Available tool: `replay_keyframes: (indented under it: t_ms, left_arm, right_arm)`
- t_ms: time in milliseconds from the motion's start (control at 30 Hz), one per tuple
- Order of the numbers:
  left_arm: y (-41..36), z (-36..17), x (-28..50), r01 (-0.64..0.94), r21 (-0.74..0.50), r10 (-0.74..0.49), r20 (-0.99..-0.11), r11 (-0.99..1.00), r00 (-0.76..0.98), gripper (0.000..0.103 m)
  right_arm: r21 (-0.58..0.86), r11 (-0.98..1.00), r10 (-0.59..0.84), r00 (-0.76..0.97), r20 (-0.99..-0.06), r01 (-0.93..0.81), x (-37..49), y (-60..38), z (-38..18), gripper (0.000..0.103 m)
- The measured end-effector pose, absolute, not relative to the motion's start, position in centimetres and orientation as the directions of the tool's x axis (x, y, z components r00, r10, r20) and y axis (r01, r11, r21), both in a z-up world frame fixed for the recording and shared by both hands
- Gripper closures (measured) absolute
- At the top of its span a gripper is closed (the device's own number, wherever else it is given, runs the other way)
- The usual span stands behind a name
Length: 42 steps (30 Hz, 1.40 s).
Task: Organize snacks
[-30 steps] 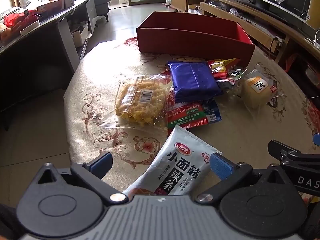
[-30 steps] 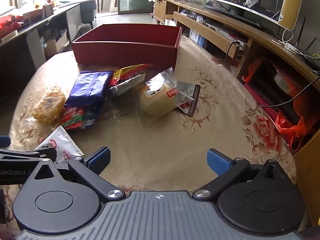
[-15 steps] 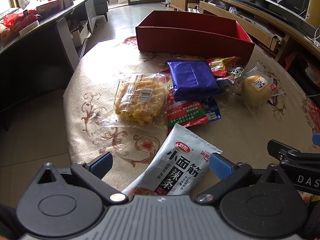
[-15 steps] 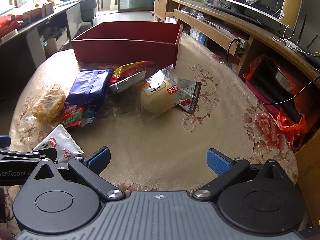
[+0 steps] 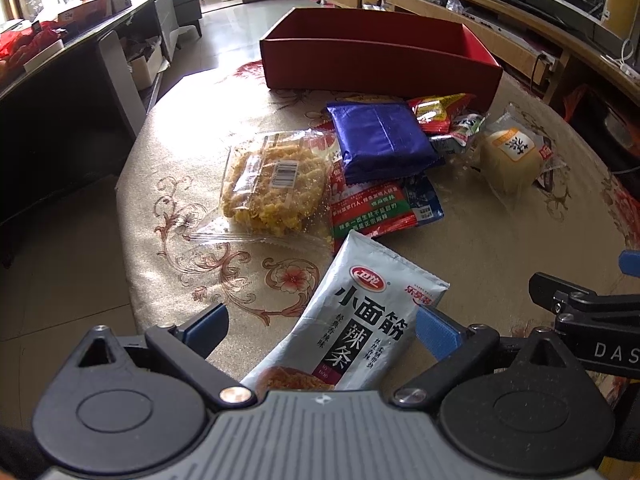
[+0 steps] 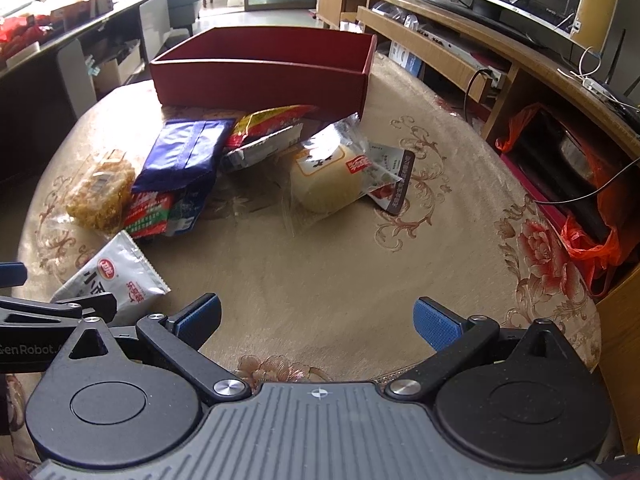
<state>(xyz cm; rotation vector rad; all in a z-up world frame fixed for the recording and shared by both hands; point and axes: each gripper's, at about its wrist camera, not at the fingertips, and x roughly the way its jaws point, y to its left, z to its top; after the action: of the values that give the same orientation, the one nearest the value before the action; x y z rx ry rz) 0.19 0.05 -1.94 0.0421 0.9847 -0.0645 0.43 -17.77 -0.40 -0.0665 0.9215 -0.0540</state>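
Note:
A red open box (image 5: pixel 376 60) (image 6: pixel 264 72) stands at the far side of the round table. Snack packs lie in front of it: a blue pack (image 5: pixel 380 140) (image 6: pixel 184 152), a clear bag of yellow snacks (image 5: pixel 272 184) (image 6: pixel 100 192), a red-green pack (image 5: pixel 372 208), a red-yellow pack (image 6: pixel 268 120) and a wrapped pale bun (image 5: pixel 508 156) (image 6: pixel 328 180). A grey-white pack (image 5: pixel 360 320) (image 6: pixel 112 280) lies nearest, between the open fingers of my left gripper (image 5: pixel 320 324), untouched. My right gripper (image 6: pixel 316 316) is open and empty above bare tablecloth.
The table edge (image 5: pixel 128 216) drops to the floor on the left. A dark counter (image 5: pixel 60 80) stands at the left and a long wooden TV bench (image 6: pixel 500 52) at the right. An orange plastic bag (image 6: pixel 592 240) hangs by the right edge.
Both grippers have moved slightly forward toward the snacks. Both stay open and no pack has moved.

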Motion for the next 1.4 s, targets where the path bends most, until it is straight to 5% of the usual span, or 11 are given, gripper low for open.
replay_keyframes:
  t_ms: [433, 767, 1000, 1267, 1400]
  left_arm:
    - [-1.3, -4.0, 1.8, 0.185, 0.037, -0.055, -0.883, 0.982, 0.466, 0.011]
    - [-0.6, -3.5, 1.1, 0.170, -0.025, -0.099, -0.892, 0.985, 0.442, 0.046]
    - [-0.6, -3.1, 1.2, 0.180, -0.057, -0.132, -0.890, 0.982, 0.436, 0.057]
    - [-0.9, -3.1, 2.2, 0.165, -0.089, -0.152, -0.895, 0.982, 0.419, 0.056]
    - [-1.0, -3.2, 2.4, 0.166, -0.112, -0.172, -0.895, 0.980, 0.412, 0.044]
  right_arm:
    - [-0.042, 0.998, -0.067, 0.584, -0.809, 0.055, 1.2, -19.6, -0.2, 0.000]
    - [0.005, 0.989, -0.081, 0.575, -0.814, 0.146, 0.9, -22.7, 0.2, 0.001]
    - [0.021, 0.992, -0.055, 0.576, -0.816, 0.125, 2.8, -22.9, 1.0, 0.002]
    - [-0.083, 0.996, -0.073, 0.591, -0.803, 0.010, 9.9, -22.5, 1.6, 0.001]
    - [-0.162, 0.981, -0.071, 0.573, -0.816, -0.108, 13.6, -21.1, 0.6, 0.000]
